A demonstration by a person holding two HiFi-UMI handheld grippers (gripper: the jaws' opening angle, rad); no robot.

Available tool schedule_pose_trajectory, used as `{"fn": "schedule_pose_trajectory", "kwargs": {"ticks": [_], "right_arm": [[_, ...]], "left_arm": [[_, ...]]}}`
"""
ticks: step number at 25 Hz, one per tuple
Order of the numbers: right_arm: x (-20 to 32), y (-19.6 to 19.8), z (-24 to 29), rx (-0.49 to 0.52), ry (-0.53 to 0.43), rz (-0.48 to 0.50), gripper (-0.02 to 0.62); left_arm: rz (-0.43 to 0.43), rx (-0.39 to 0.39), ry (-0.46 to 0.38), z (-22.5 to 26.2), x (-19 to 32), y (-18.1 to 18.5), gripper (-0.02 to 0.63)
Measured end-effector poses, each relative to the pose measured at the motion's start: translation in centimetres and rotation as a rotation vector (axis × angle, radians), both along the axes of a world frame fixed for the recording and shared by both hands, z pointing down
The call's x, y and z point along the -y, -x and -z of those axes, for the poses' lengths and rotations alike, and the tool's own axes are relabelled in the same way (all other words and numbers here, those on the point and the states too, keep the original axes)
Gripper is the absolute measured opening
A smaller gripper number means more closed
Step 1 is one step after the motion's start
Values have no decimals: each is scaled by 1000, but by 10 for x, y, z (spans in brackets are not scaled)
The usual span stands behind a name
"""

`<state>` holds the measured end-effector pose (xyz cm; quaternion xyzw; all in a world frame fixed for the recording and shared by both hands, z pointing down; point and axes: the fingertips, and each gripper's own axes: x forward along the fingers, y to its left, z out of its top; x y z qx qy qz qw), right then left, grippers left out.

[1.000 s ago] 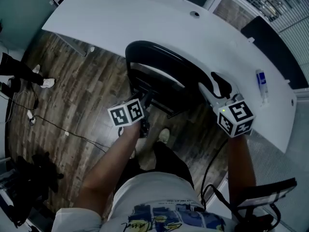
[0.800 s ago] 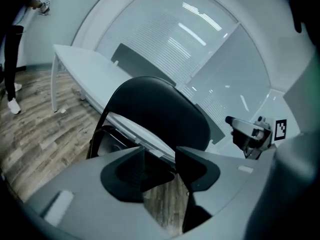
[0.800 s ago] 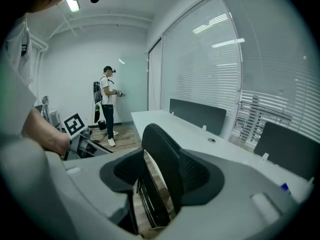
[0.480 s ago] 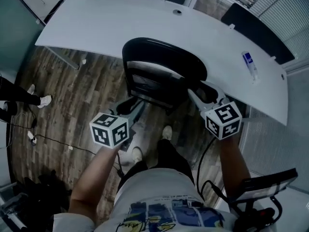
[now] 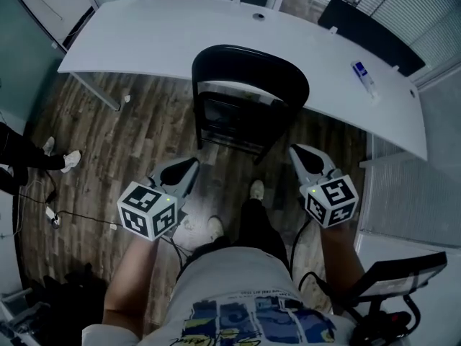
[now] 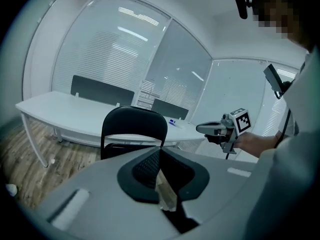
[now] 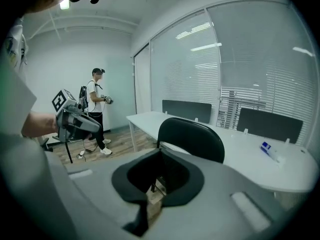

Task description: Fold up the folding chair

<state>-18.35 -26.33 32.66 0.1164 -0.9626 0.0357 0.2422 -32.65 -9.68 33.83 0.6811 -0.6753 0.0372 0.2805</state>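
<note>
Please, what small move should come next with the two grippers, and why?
Probably just rest both grippers away from the chair. The left gripper and the right gripper are shut, empty and apart from the chair, which stands on its own at the table. Its seat looks raised toward the back, so it seems folded, though I cannot be sure from these views.

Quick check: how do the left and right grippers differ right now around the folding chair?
The left gripper sits left of the folding chair, angled right toward it; the right gripper sits right of it, angled left. The left gripper is farther from the desk than the right gripper. Both are shut, empty and off the folding chair.
</note>
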Motion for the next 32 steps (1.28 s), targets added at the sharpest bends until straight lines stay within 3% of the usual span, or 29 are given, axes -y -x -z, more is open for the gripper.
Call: {"fn": "schedule_pose_trajectory", "kwargs": {"ticks": [7,15,22,32], "right_arm": [[-52,-28,2,-11,-7,-19,3],[-88,-59,16,-22,-12,-18,3],[-127,-109,25,-25,-14,-15,3],[-158,-166,24,19,8,-16,3]], "left_arm": [[-69,13,-24,18,-34,-24,5],[-72,-9,-117,37,-46,-51,6],[-110,19,-106,40,-60,-98,6],[-100,38,-88,43,-91,-155,6]]}}
